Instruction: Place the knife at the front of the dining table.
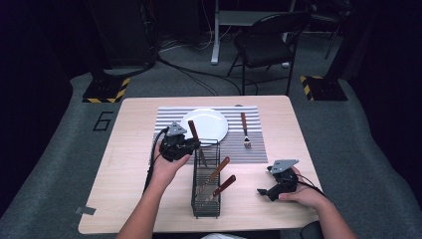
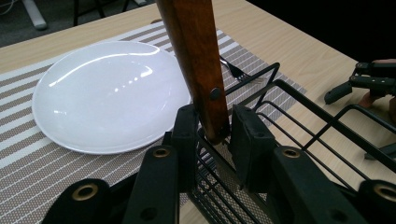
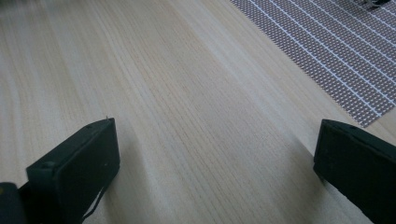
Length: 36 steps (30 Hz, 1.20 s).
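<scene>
- Two grippers at a light wooden table [image 1: 129,164], one in each of a person's hands.
- Left gripper [image 1: 191,146] at the near left corner of a striped placemat [image 1: 164,124], just beside the far end of a black wire caddy [image 1: 206,199]; jaws clamped on the lower end of a wooden-handled utensil [image 1: 193,131].
- From the left gripper view: that handle [image 2: 194,56] rising steeply between the two black pads [image 2: 250,140], one metal rivet showing just above them, wire caddy rim [image 2: 299,100] right behind and below.
- Metal end of the held utensil reaching down past the caddy's far rim; too thin to name as knife or otherwise.
- White plate [image 1: 205,123] lying on the placemat, just beyond the left gripper; glossy and bare in the left gripper view [image 2: 107,93].
- Fork [image 1: 245,130] with a wooden handle on the placemat, right of the plate, tines toward the person.
- Two more wooden-handled utensils [image 1: 218,178] leaning in the caddy, handles up and tilted to the right.
- Right gripper [image 1: 271,191] low over the table near the right edge, well apart from the caddy; jaws spread wide with nothing between them.
- From the right gripper view: bare wood grain between the two pads [image 3: 88,158], a corner of the placemat [image 3: 336,60] at upper right.
- Folding chair [image 1: 266,42] on the grey floor beyond the table.
</scene>
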### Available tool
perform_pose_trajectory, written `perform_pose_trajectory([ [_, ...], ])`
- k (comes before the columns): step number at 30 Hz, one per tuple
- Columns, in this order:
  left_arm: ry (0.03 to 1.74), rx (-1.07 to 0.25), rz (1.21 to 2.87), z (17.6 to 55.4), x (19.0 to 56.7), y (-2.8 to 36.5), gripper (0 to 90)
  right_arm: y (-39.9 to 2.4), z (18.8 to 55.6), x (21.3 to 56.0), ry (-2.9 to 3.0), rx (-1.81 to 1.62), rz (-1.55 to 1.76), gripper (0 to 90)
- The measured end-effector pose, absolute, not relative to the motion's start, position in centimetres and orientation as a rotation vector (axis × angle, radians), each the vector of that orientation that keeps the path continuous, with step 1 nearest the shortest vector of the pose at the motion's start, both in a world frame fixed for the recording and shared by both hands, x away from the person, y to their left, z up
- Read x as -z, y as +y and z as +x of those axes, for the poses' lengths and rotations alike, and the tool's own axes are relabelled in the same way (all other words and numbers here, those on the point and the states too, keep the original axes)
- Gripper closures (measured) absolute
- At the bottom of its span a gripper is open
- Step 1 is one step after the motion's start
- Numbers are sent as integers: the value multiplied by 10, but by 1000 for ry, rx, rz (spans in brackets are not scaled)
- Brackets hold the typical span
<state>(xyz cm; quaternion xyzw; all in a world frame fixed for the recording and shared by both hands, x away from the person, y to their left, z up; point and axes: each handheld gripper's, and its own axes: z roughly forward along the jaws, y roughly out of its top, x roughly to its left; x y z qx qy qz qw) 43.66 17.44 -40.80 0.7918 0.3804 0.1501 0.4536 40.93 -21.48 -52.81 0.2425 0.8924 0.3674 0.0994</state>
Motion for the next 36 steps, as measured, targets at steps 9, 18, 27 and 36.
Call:
perform_pose_trajectory([
  [9,918,-392,1949,432,406,173,773,-215,409,528,2639,-1087,716,0],
  [18,973,-403,1935,436,407,168,707,-215,409,528,2641,-1086,714,0],
  [27,977,-410,1945,439,413,163,720,-215,410,528,2641,-1087,713,0],
  [36,955,-526,1980,426,406,161,755,-215,410,528,2642,-1087,712,0],
])
